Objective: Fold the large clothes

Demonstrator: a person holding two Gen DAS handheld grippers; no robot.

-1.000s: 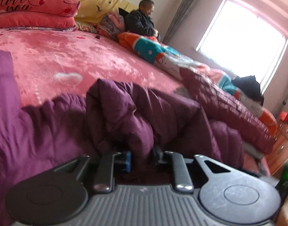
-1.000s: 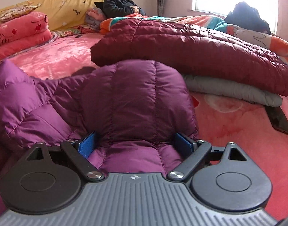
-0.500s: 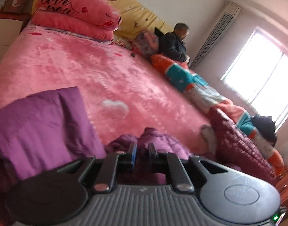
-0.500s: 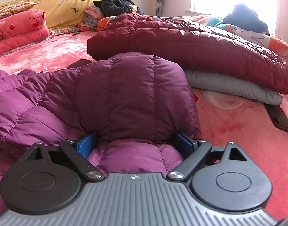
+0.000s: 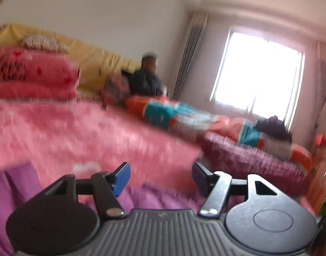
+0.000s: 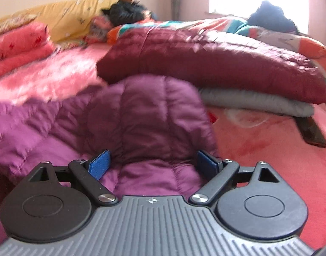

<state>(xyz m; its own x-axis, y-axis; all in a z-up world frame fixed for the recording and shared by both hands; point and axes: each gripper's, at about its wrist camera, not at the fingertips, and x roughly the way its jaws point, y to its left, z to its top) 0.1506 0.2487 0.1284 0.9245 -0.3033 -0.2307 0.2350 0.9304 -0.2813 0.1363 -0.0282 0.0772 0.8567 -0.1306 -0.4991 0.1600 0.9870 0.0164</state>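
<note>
Faintly, "Love" lettering, pink pillow (image 5: 32,72), rest blurred

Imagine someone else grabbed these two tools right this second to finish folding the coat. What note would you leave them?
Left gripper: jaws opening, nothing between them; it hangs over the purple puffer coat, pointing across the pink bedspread.
Right gripper: jaws wide, a fold of the coat lies between the pads; whether they press on it I cannot tell.
The coat lies bunched on the bed. Behind it, a maroon puffer coat rests on a folded grey garment.
Done: a section is turned over, not tidy.
Left: flatten the coat, finish the folds. A person sits at the far end.
</note>
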